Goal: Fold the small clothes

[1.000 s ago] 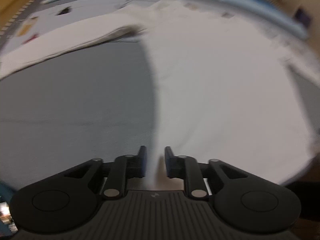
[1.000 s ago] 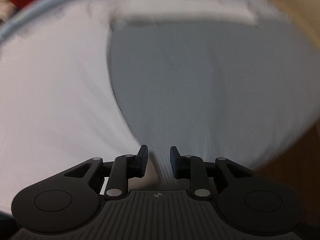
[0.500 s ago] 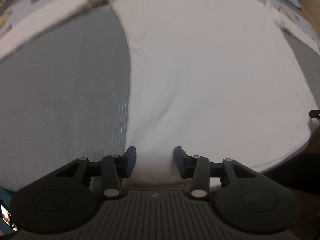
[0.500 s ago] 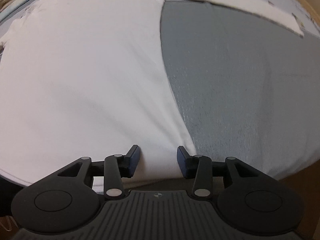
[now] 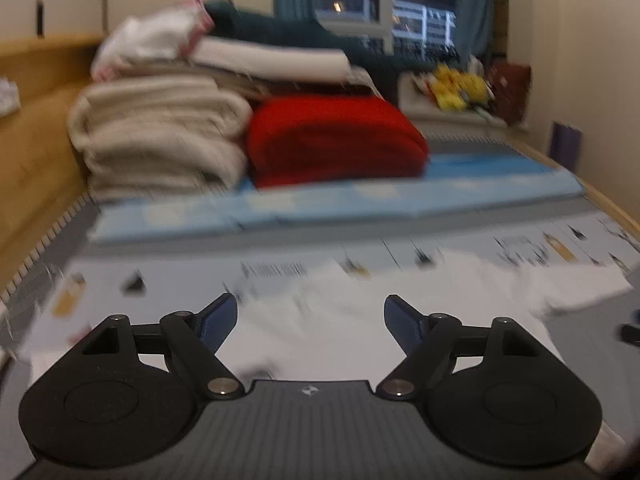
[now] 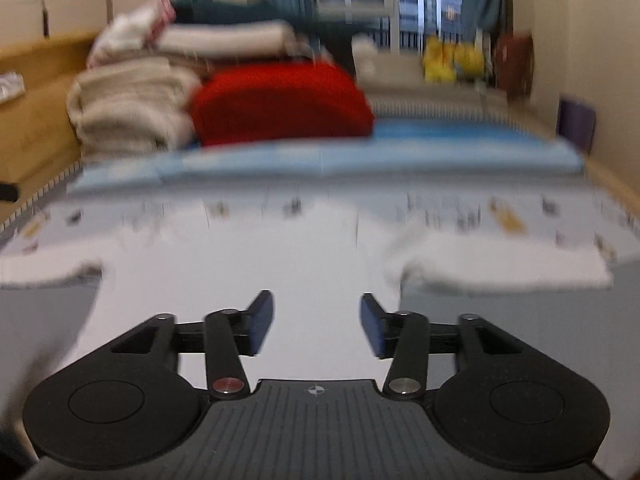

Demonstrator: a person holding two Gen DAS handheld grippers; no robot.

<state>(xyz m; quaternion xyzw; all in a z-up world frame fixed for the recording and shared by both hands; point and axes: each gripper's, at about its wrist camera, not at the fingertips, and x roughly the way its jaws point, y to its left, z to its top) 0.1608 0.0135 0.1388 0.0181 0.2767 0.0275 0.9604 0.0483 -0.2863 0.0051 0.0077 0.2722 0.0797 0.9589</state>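
A white T-shirt (image 5: 320, 320) lies flat on the grey bed surface (image 5: 592, 332), collar end away from me, with a sleeve spread to the right (image 6: 500, 268). It also shows in the right wrist view (image 6: 240, 264). My left gripper (image 5: 310, 316) is open and empty above the shirt's upper part. My right gripper (image 6: 316, 320) is open and empty above the shirt's body, near its right edge. Both views are motion-blurred.
A stack of folded beige towels (image 5: 160, 136) and a red folded blanket (image 5: 336, 140) sit at the far end on a blue mat (image 5: 360, 200). A wooden bed frame (image 5: 36, 128) runs along the left. A window with curtains (image 5: 384, 4) is behind.
Both grippers have let go of the shirt's hem, opened wide and tilted up from looking down at the cloth to looking across the bed.
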